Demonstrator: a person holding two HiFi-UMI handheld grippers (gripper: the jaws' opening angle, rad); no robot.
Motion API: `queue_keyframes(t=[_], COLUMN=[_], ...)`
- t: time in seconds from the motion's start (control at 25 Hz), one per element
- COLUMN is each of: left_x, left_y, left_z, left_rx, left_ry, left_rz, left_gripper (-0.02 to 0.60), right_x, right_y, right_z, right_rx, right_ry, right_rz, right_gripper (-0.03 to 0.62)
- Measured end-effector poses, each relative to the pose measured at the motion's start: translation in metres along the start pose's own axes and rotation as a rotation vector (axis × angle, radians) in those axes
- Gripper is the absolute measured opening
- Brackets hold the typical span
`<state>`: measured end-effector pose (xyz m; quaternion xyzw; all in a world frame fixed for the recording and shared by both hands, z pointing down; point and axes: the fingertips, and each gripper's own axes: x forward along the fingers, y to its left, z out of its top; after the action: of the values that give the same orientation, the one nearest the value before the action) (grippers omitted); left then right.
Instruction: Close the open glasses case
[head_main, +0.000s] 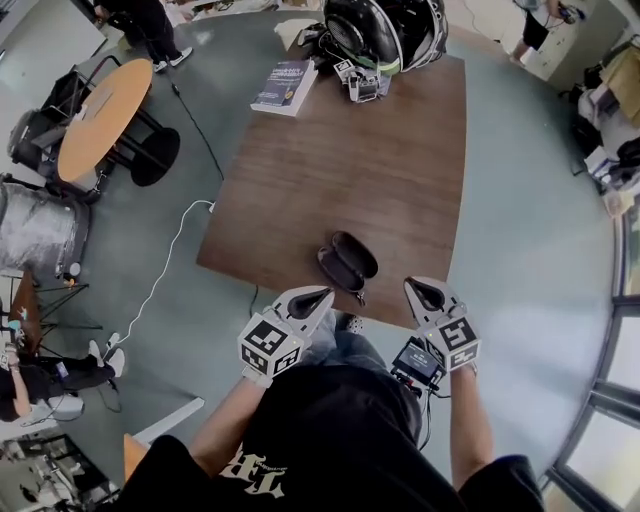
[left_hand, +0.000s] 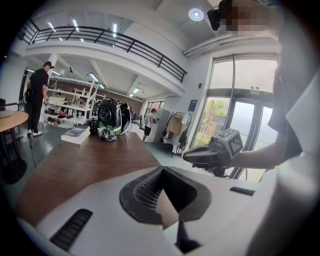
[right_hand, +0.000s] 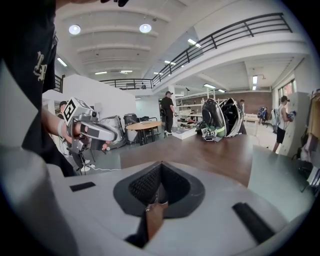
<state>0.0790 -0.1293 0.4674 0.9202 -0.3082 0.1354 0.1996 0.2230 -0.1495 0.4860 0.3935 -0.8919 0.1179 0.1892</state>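
Task object: black oval glasses case, lying open on the brown wooden table, close to its near edge.
Case state: both halves spread apart, not closed.
Left gripper: claw drawn together at the tips, nothing held; off the table edge, near the case but apart from it.
Right gripper: claw likewise pinched together and empty; near the case's right, no contact.
Progress: judged not begun; no closing step is done.
Remaining: reach the case, fold one half over the other, press it closed.
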Motion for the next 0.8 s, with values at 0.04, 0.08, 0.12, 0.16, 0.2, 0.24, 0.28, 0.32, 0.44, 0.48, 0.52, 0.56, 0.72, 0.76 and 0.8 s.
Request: queue_keyframes(t=[0.04, 0.08, 0.12, 0.16, 0.2, 0.24, 0.28, 0.32, 0.44, 0.48, 0.52, 0.56, 0.72, 0.76, 0.8], left_x=[0.003, 0.006, 0.009, 0.012, 0.015, 0.018, 0.021, 0.025, 0.037, 0.040, 0.043, 0.046, 0.056, 0.059, 0.061], left_y=[0.005, 0.010, 0.015, 0.021, 0.026, 0.030, 0.035, 0.039, 0.053, 0.057, 0.062, 0.066, 0.079, 0.081, 0.084], left_z=[-0.004, -0.009, -0.012, -0.016, -0.021, -0.025, -0.030, -0.034, -0.050, -0.057, -0.065, -0.073, -0.106, -0.113, -0.119], left_rx=[-0.010, -0.029, -0.051, -0.070, -0.084, -0.092, -0.098, -0.103, -0.124, -0.133, -0.140, -0.145, -0.154, -0.156, -0.158], left_ry=[0.010, 0.017, 0.022, 0.025, 0.030, 0.036, 0.044, 0.052, 0.085, 0.102, 0.122, 0.143, 0.222, 0.239, 0.255], left_rz=[0.002, 0.005, 0.009, 0.013, 0.018, 0.022, 0.027, 0.030, 0.038, 0.043, 0.049, 0.052, 0.035, 0.030, 0.026], left_gripper=[-0.002, -0.002, -0.002, -0.002, -0.002, -0.002, -0.002, -0.002, -0.002, -0.002, -0.002, -0.002, -0.002, -0.002, -0.002], right_x=[0.004, 0.009, 0.013, 0.018, 0.023, 0.028, 0.033, 0.038, 0.057, 0.064, 0.071, 0.079, 0.102, 0.107, 0.113], right_y=[-0.002, -0.005, -0.007, -0.009, -0.010, -0.011, -0.013, -0.014, -0.019, -0.020, -0.021, -0.021, -0.021, -0.022, -0.022], right_z=[-0.001, -0.003, -0.006, -0.009, -0.012, -0.015, -0.018, -0.022, -0.033, -0.038, -0.044, -0.050, -0.076, -0.081, -0.086], right_rx=[-0.002, -0.007, -0.012, -0.016, -0.020, -0.021, -0.021, -0.018, -0.009, -0.004, 0.003, 0.008, 0.018, 0.025, 0.034], right_ry=[-0.003, -0.004, -0.003, 0.002, 0.009, 0.019, 0.029, 0.039, 0.070, 0.083, 0.097, 0.114, 0.184, 0.198, 0.210], right_rz=[-0.001, -0.001, 0.000, 0.004, 0.010, 0.017, 0.025, 0.033, 0.052, 0.060, 0.068, 0.077, 0.100, 0.105, 0.108], right_gripper=[-0.012, -0.012, -0.012, -0.012, -0.012, -0.012, -0.012, -0.012, -0.012, -0.012, -0.012, -0.012, -0.012, -0.012, -0.012])
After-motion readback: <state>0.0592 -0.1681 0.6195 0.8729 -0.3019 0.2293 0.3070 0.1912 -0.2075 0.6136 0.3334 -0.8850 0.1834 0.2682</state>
